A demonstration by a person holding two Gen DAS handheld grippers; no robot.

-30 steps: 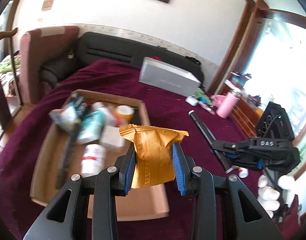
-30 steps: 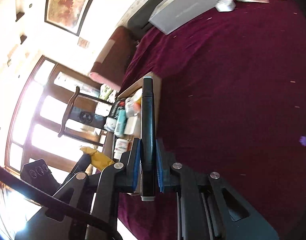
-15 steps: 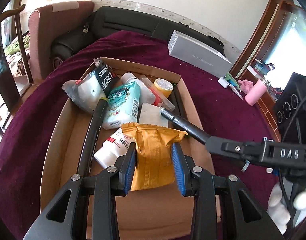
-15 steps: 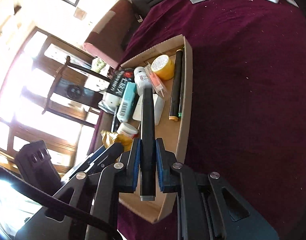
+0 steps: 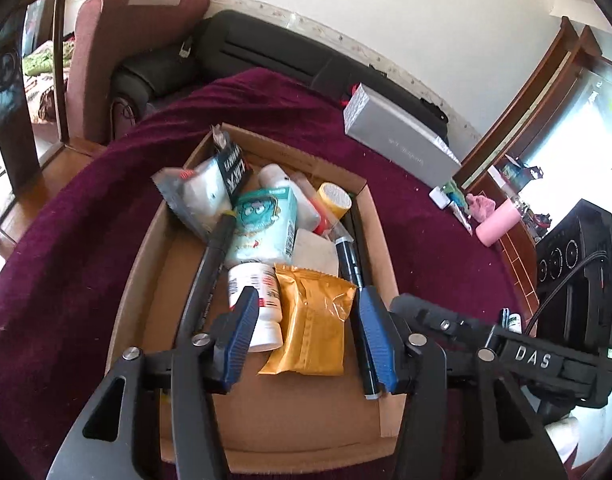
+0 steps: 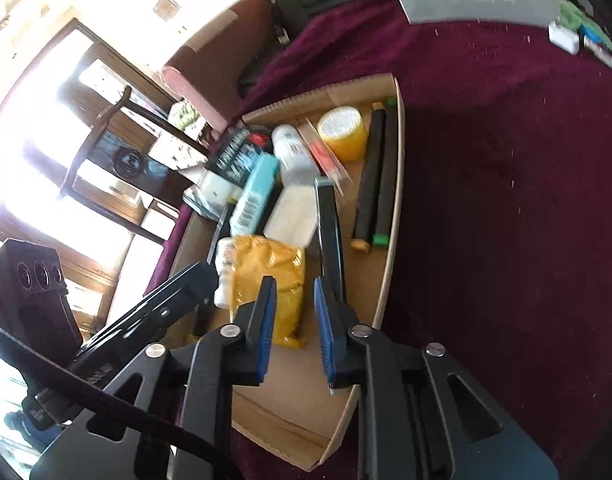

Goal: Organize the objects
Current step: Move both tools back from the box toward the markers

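- My left gripper (image 5: 306,336) is opening; gold packet (image 5: 312,320) lies loose in the cardboard box (image 5: 374,216).
- My right gripper (image 6: 292,320) is opening; black pen (image 6: 330,232) released by the box's right edge.
- Pink cup (image 5: 498,224) and bits remain on the purple cloth (image 5: 426,248).

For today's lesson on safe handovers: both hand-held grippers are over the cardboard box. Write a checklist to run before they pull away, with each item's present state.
1. Left hand-held gripper clear of the gold packet: ok. Jaws opening, pads apart from the packet, which lies in the cardboard box.
2. Right hand-held gripper clear of the black marker: cannot tell. Jaws opening; the marker runs close along one pad.
3. Marker fully inside the box: ok. It lies along the right wall.
4. Packet settled: ok. It rests partly against the white bottle.
5. The two grippers apart from each other: not ok. They crowd the same corner.
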